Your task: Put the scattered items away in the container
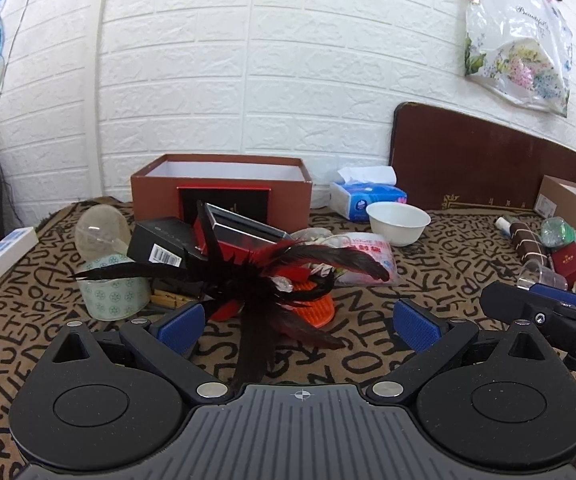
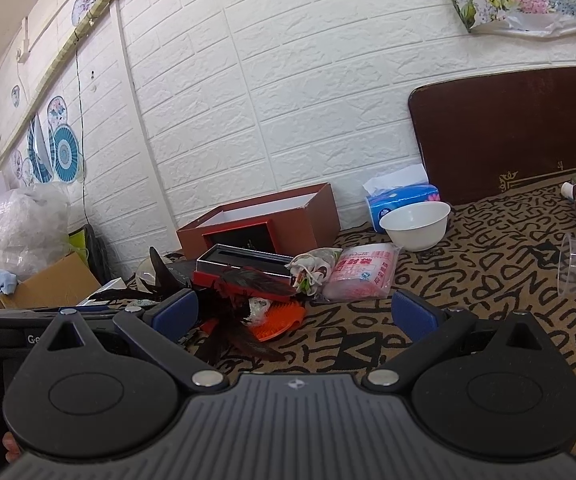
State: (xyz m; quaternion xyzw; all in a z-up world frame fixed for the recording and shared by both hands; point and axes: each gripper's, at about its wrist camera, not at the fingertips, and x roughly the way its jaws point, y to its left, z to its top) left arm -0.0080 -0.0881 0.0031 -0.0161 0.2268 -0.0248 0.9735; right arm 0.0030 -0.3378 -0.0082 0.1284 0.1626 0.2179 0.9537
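clutter sits heaped on a letter-print cloth (image 1: 428,276) before a white brick wall. left gripper (image 1: 300,326) hangs low over the cloth with its blue pads (image 1: 180,326) spread wide and nothing between them; right gripper (image 2: 294,312) is likewise wide open and empty, near the same heap and just right of the left one. brown box (image 1: 224,188), open-topped and white inside, stands at the back by the wall. in front of it lies the pile: a black and red feather piece (image 1: 256,280) on top, an orange brush (image 1: 318,306) partly under it, a tilted red case (image 1: 240,236), a black carton (image 1: 164,244) with a barcode, a clear bulb (image 1: 98,228) and a patterned tape roll (image 1: 114,294) to the left. a pink packet (image 1: 368,256) lies just right of the pile, with a small cloth pouch (image 2: 312,270) beside it. farther right are a white bowl (image 1: 398,222) and, behind it, a tissue pack (image 1: 368,196). none of these items is in the box.
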